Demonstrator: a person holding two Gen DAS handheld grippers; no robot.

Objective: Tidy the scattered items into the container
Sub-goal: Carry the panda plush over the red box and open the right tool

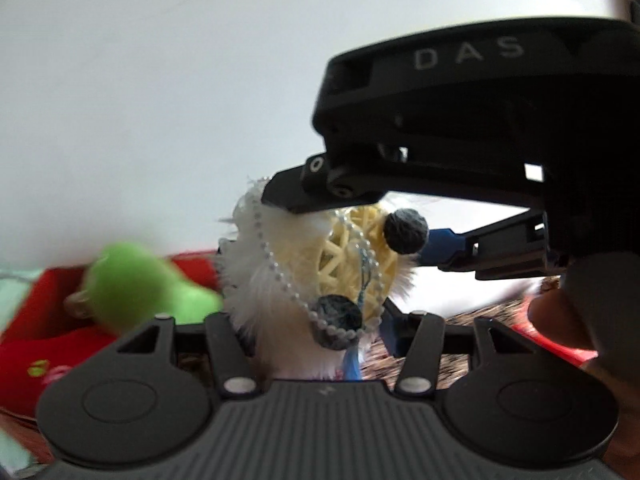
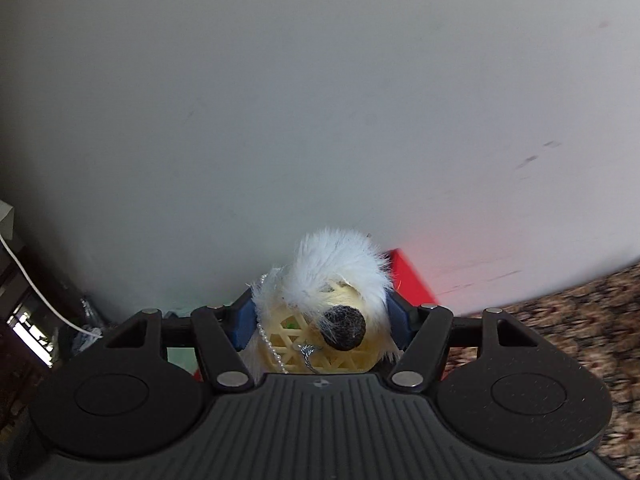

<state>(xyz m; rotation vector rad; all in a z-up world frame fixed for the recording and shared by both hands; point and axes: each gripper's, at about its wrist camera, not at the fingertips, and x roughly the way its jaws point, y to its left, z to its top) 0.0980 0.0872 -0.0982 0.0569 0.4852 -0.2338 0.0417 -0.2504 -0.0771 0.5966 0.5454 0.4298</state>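
Note:
My left gripper (image 1: 312, 330) is shut on a white furry toy (image 1: 280, 304) strung with pearl beads and a dark pom-pom; only its right blue pad shows. My right gripper (image 1: 360, 224) reaches in from the upper right of the left wrist view, its fingers around a cream wicker ball (image 1: 356, 256). I cannot tell whether fur and ball there are one toy. In the right wrist view my right gripper (image 2: 320, 320) has its blue pads pressed on a cream wicker ball (image 2: 292, 344) with white fur and a dark pom-pom. A red box (image 1: 28, 312) lies low at the left.
A green soft item (image 1: 136, 284) lies blurred in the red box. The box's corner (image 2: 408, 280) shows beyond the ball. A brown patterned surface (image 2: 560, 312) runs below. A hand (image 1: 560, 320) grips the right tool. A white wall fills the background; a white cable (image 2: 36, 292) hangs left.

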